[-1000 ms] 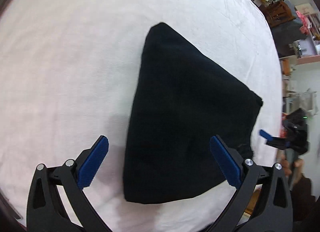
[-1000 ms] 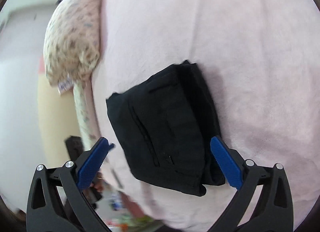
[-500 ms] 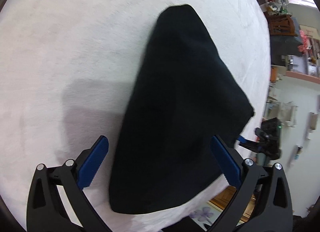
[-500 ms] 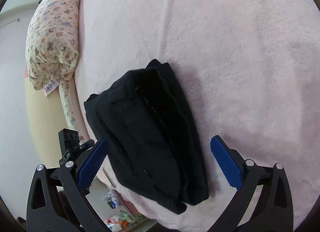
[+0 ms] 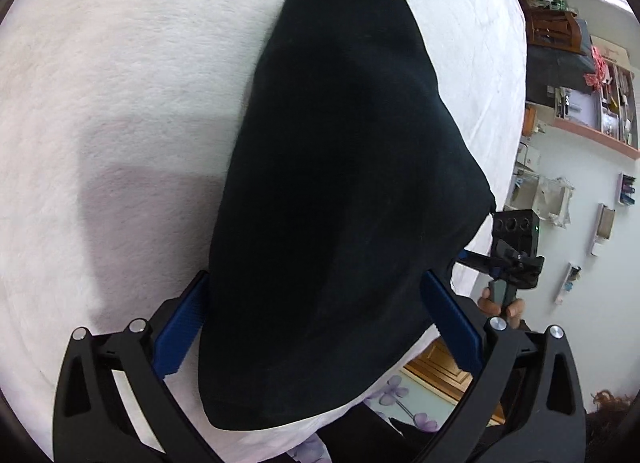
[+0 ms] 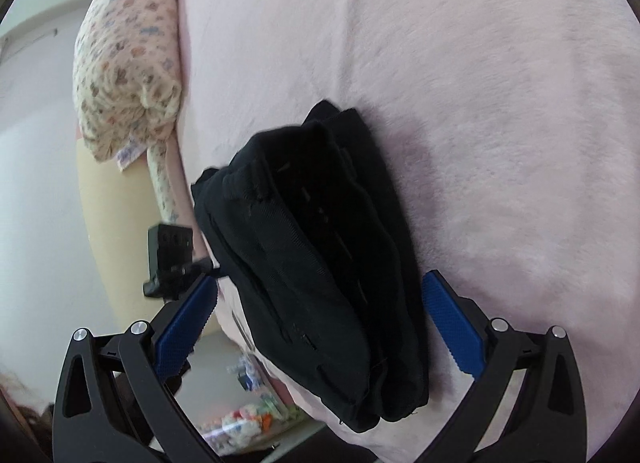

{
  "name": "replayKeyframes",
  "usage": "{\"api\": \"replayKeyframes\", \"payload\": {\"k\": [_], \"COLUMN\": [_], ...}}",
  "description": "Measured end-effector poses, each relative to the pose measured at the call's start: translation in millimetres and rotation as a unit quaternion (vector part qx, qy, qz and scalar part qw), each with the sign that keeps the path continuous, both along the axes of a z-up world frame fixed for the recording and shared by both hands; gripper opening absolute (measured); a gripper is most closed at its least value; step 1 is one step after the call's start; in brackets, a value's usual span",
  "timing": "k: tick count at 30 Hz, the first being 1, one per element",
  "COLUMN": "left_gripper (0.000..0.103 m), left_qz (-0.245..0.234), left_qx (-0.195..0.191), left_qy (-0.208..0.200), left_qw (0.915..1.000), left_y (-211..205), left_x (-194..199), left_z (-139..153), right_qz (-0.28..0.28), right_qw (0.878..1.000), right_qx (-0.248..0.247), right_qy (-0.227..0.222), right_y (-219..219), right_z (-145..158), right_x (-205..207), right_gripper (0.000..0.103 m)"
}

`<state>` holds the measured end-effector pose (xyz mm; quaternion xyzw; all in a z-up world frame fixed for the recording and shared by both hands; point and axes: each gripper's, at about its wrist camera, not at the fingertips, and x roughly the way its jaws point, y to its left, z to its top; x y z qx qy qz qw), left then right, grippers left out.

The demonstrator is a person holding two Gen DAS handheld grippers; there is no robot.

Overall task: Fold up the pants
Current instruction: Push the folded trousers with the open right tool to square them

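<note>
The black pants (image 5: 340, 199) lie folded into a thick bundle on the pale pink bed (image 5: 120, 83), close to the bed's near edge. In the left wrist view the bundle's long axis runs away from the camera, from a broad near end between the fingers to a narrower rounded end far up the bed. That face is smooth, plain and dark, with no seams showing. In the right wrist view the pants (image 6: 320, 263) show their other side: stacked layers, a pocket seam and stitched lines, with the long axis running diagonally from the upper left down toward the lower right.

The left gripper (image 5: 316, 323) is spread wide, its blue pads on either side of the pants' near end; whether the pads touch the cloth cannot be told. The right gripper (image 6: 320, 323) is likewise spread wide, one blue pad each side of the pants, and it has hold of nothing.

A flowered pillow (image 6: 128, 59) lies at the bed's edge, well beyond the pants' far end in the right wrist view.
</note>
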<state>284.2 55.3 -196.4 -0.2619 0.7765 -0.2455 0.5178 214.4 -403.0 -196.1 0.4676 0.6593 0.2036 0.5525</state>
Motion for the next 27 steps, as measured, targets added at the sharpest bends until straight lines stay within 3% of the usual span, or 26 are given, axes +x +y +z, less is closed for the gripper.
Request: {"api": "replayKeyframes", "payload": {"k": [4, 9, 14, 19, 21, 25, 27], "left_gripper": [0.101, 0.101, 0.101, 0.101, 0.101, 0.101, 0.101], "left_qz": [-0.031, -0.015, -0.017, -0.012, -0.009, 0.016, 0.015], "left_qx": [-0.008, -0.033, -0.058, -0.115, -0.108, -0.099, -0.098], "left_qy": [-0.007, 0.018, 0.010, -0.005, -0.006, 0.002, 0.003], "left_qw": [0.9995, 0.9992, 0.9981, 0.9933, 0.9941, 0.9949, 0.9950], "left_y": [-10.6, -14.3, -28.4, -34.6, -35.1, -36.0, -43.7], "left_x": [-2.0, 0.4, -2.4, -5.1, -6.2, -6.8, -7.5], "left_z": [1.7, -6.8, -2.4, 11.3, 8.6, -1.2, -3.1], "right_qz": [0.031, 0.047, 0.048, 0.052, 0.054, 0.040, 0.035], "right_qw": [0.999, 0.998, 0.997, 0.994, 0.995, 0.997, 0.996], "right_qx": [-0.006, -0.002, 0.028, 0.060, 0.048, 0.022, 0.020], "right_qy": [-0.006, -0.027, -0.049, -0.069, -0.069, -0.070, -0.076], "right_y": [4.5, 8.4, 7.6, 12.5, 12.2, 4.2, 3.2], "right_z": [-1.6, -2.9, -3.5, -0.4, -2.2, -7.1, -8.4], "right_x": [3.8, 4.4, -1.0, -1.8, -1.0, -3.8, -5.9], "right_gripper": [0.102, 0.102, 0.102, 0.102, 0.098, 0.075, 0.073]}}
